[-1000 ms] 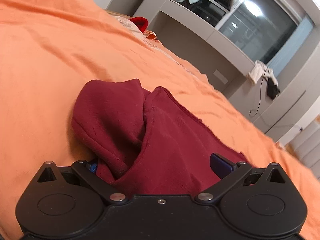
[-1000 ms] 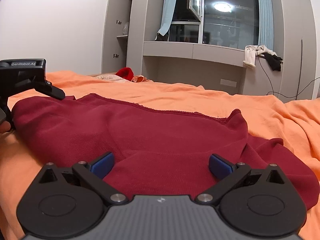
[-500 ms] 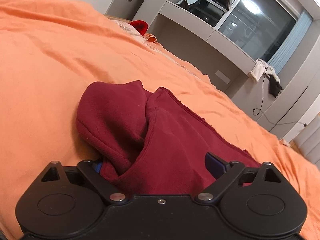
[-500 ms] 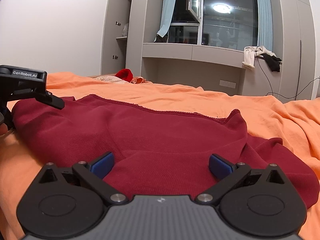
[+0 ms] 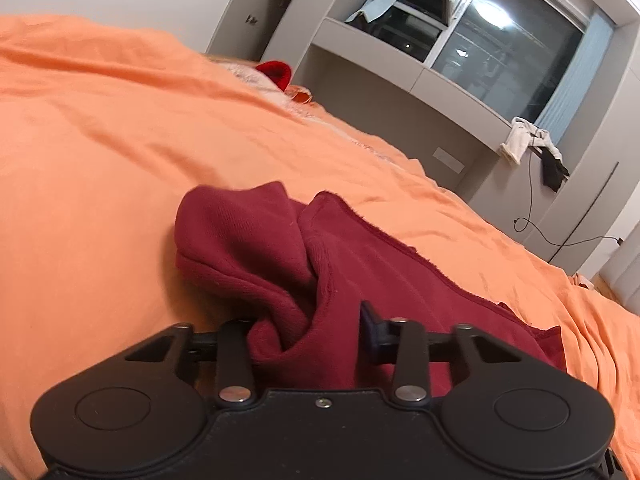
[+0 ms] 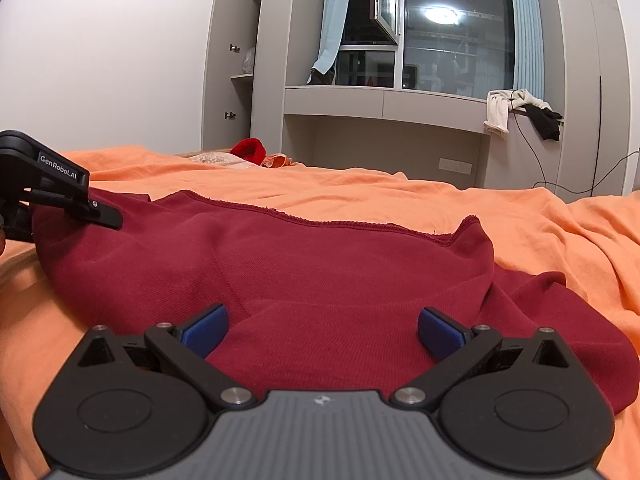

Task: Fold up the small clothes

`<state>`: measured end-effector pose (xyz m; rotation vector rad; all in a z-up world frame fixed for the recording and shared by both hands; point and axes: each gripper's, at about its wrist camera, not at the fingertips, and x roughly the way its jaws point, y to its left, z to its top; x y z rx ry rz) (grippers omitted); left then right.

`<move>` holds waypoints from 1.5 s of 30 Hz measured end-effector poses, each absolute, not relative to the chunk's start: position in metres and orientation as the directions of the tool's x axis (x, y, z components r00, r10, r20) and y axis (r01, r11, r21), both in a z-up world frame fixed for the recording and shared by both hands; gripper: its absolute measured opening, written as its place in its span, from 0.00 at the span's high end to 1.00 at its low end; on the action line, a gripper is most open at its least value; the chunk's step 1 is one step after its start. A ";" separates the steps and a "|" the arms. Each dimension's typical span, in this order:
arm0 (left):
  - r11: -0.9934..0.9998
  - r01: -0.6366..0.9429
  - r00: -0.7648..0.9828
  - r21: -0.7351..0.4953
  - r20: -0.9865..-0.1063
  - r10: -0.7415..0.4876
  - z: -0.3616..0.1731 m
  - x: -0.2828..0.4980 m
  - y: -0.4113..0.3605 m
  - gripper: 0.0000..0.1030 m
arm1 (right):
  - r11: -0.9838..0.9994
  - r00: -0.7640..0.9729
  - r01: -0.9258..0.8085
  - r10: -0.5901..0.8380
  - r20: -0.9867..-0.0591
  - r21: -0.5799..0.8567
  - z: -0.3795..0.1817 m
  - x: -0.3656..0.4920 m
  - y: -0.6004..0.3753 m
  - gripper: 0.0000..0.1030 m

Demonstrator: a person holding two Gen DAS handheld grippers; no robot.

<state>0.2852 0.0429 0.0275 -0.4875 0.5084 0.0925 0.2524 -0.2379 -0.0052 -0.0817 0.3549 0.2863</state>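
- We find the dark red garment [image 6: 320, 272] spread flat on the orange bedcover [image 6: 400, 200], its raw-edged hem toward the window side; one end is bunched into a lump

- Left claw [image 5: 308, 336]: jaws closing, with a thick wad of the bunched end between them. The cloth looks pinched and gathered there, so we judge the pads are already pressing on it

- Right claw [image 6: 320, 332]: jaws wide apart, hovering low over the near edge of the garment, holding nothing

- Risk: the left claw has taken a crumpled wad, likely several layers. Lifting from that may drag the whole end and fold it crooked

- Risk: if the right claw closes where it stands, it may catch only the top layer, or the bedcover too; the cloth lies flush on it

- Risk: uneven pull between the two sides would skew the hem

- Left wrist view alone shows the wad between the jaws and the rolled lump beyond them

- Right wrist view alone shows the whole spread of the garment, the hem line and far corner [image 6: 472, 222], and the left claw from the side at the garment's left end
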 end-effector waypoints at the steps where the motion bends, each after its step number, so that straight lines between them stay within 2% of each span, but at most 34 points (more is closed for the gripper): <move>1: 0.886 -0.198 0.875 -0.420 -0.483 -0.033 0.029 0.285 0.042 0.71 | 0.957 0.898 -0.290 0.262 -0.354 -0.026 -0.005 0.252 -0.238 0.00; 6: 0.888 -0.183 0.891 -0.422 -0.453 -0.032 0.036 0.287 0.038 0.80 | 0.954 0.888 -0.300 0.276 -0.367 -0.008 -0.001 0.251 -0.240 0.00; 12: 0.888 -0.170 0.908 -0.427 -0.419 -0.027 0.044 0.288 0.028 0.82 | 0.935 0.854 -0.348 0.346 -0.389 0.068 0.010 0.250 -0.258 0.00; 16: 0.902 -0.140 0.921 -0.408 -0.388 -0.033 0.052 0.290 0.018 0.83 | 0.943 0.871 -0.321 0.329 -0.365 0.084 0.018 0.243 -0.278 0.00; 23: 0.965 0.001 0.946 -0.262 -0.312 -0.086 0.080 0.297 -0.038 0.85 | 0.967 0.911 -0.229 0.254 -0.324 0.113 0.037 0.231 -0.322 0.00; 30: 0.974 0.190 0.936 -0.122 -0.278 -0.217 0.106 0.296 -0.127 0.85 | 0.987 0.950 -0.115 0.142 -0.279 0.113 0.067 0.222 -0.369 0.00; 33: 0.959 0.279 0.916 -0.050 -0.285 -0.281 0.105 0.290 -0.169 0.85 | 0.995 0.960 -0.051 0.074 -0.269 0.091 0.075 0.221 -0.388 0.00; 37: 0.924 0.382 0.866 0.009 -0.351 -0.355 0.082 0.282 -0.211 0.85 | 0.989 0.959 0.014 0.027 -0.280 0.144 0.078 0.227 -0.419 0.00; 41: 0.896 0.434 0.834 0.099 -0.420 -0.358 0.050 0.274 -0.235 0.85 | 0.967 0.943 0.054 0.032 -0.331 0.249 0.074 0.238 -0.446 0.00; 45: 0.871 0.458 0.831 0.177 -0.433 -0.349 0.035 0.269 -0.238 0.83 | 0.949 0.922 0.076 0.050 -0.383 0.307 0.064 0.251 -0.458 0.00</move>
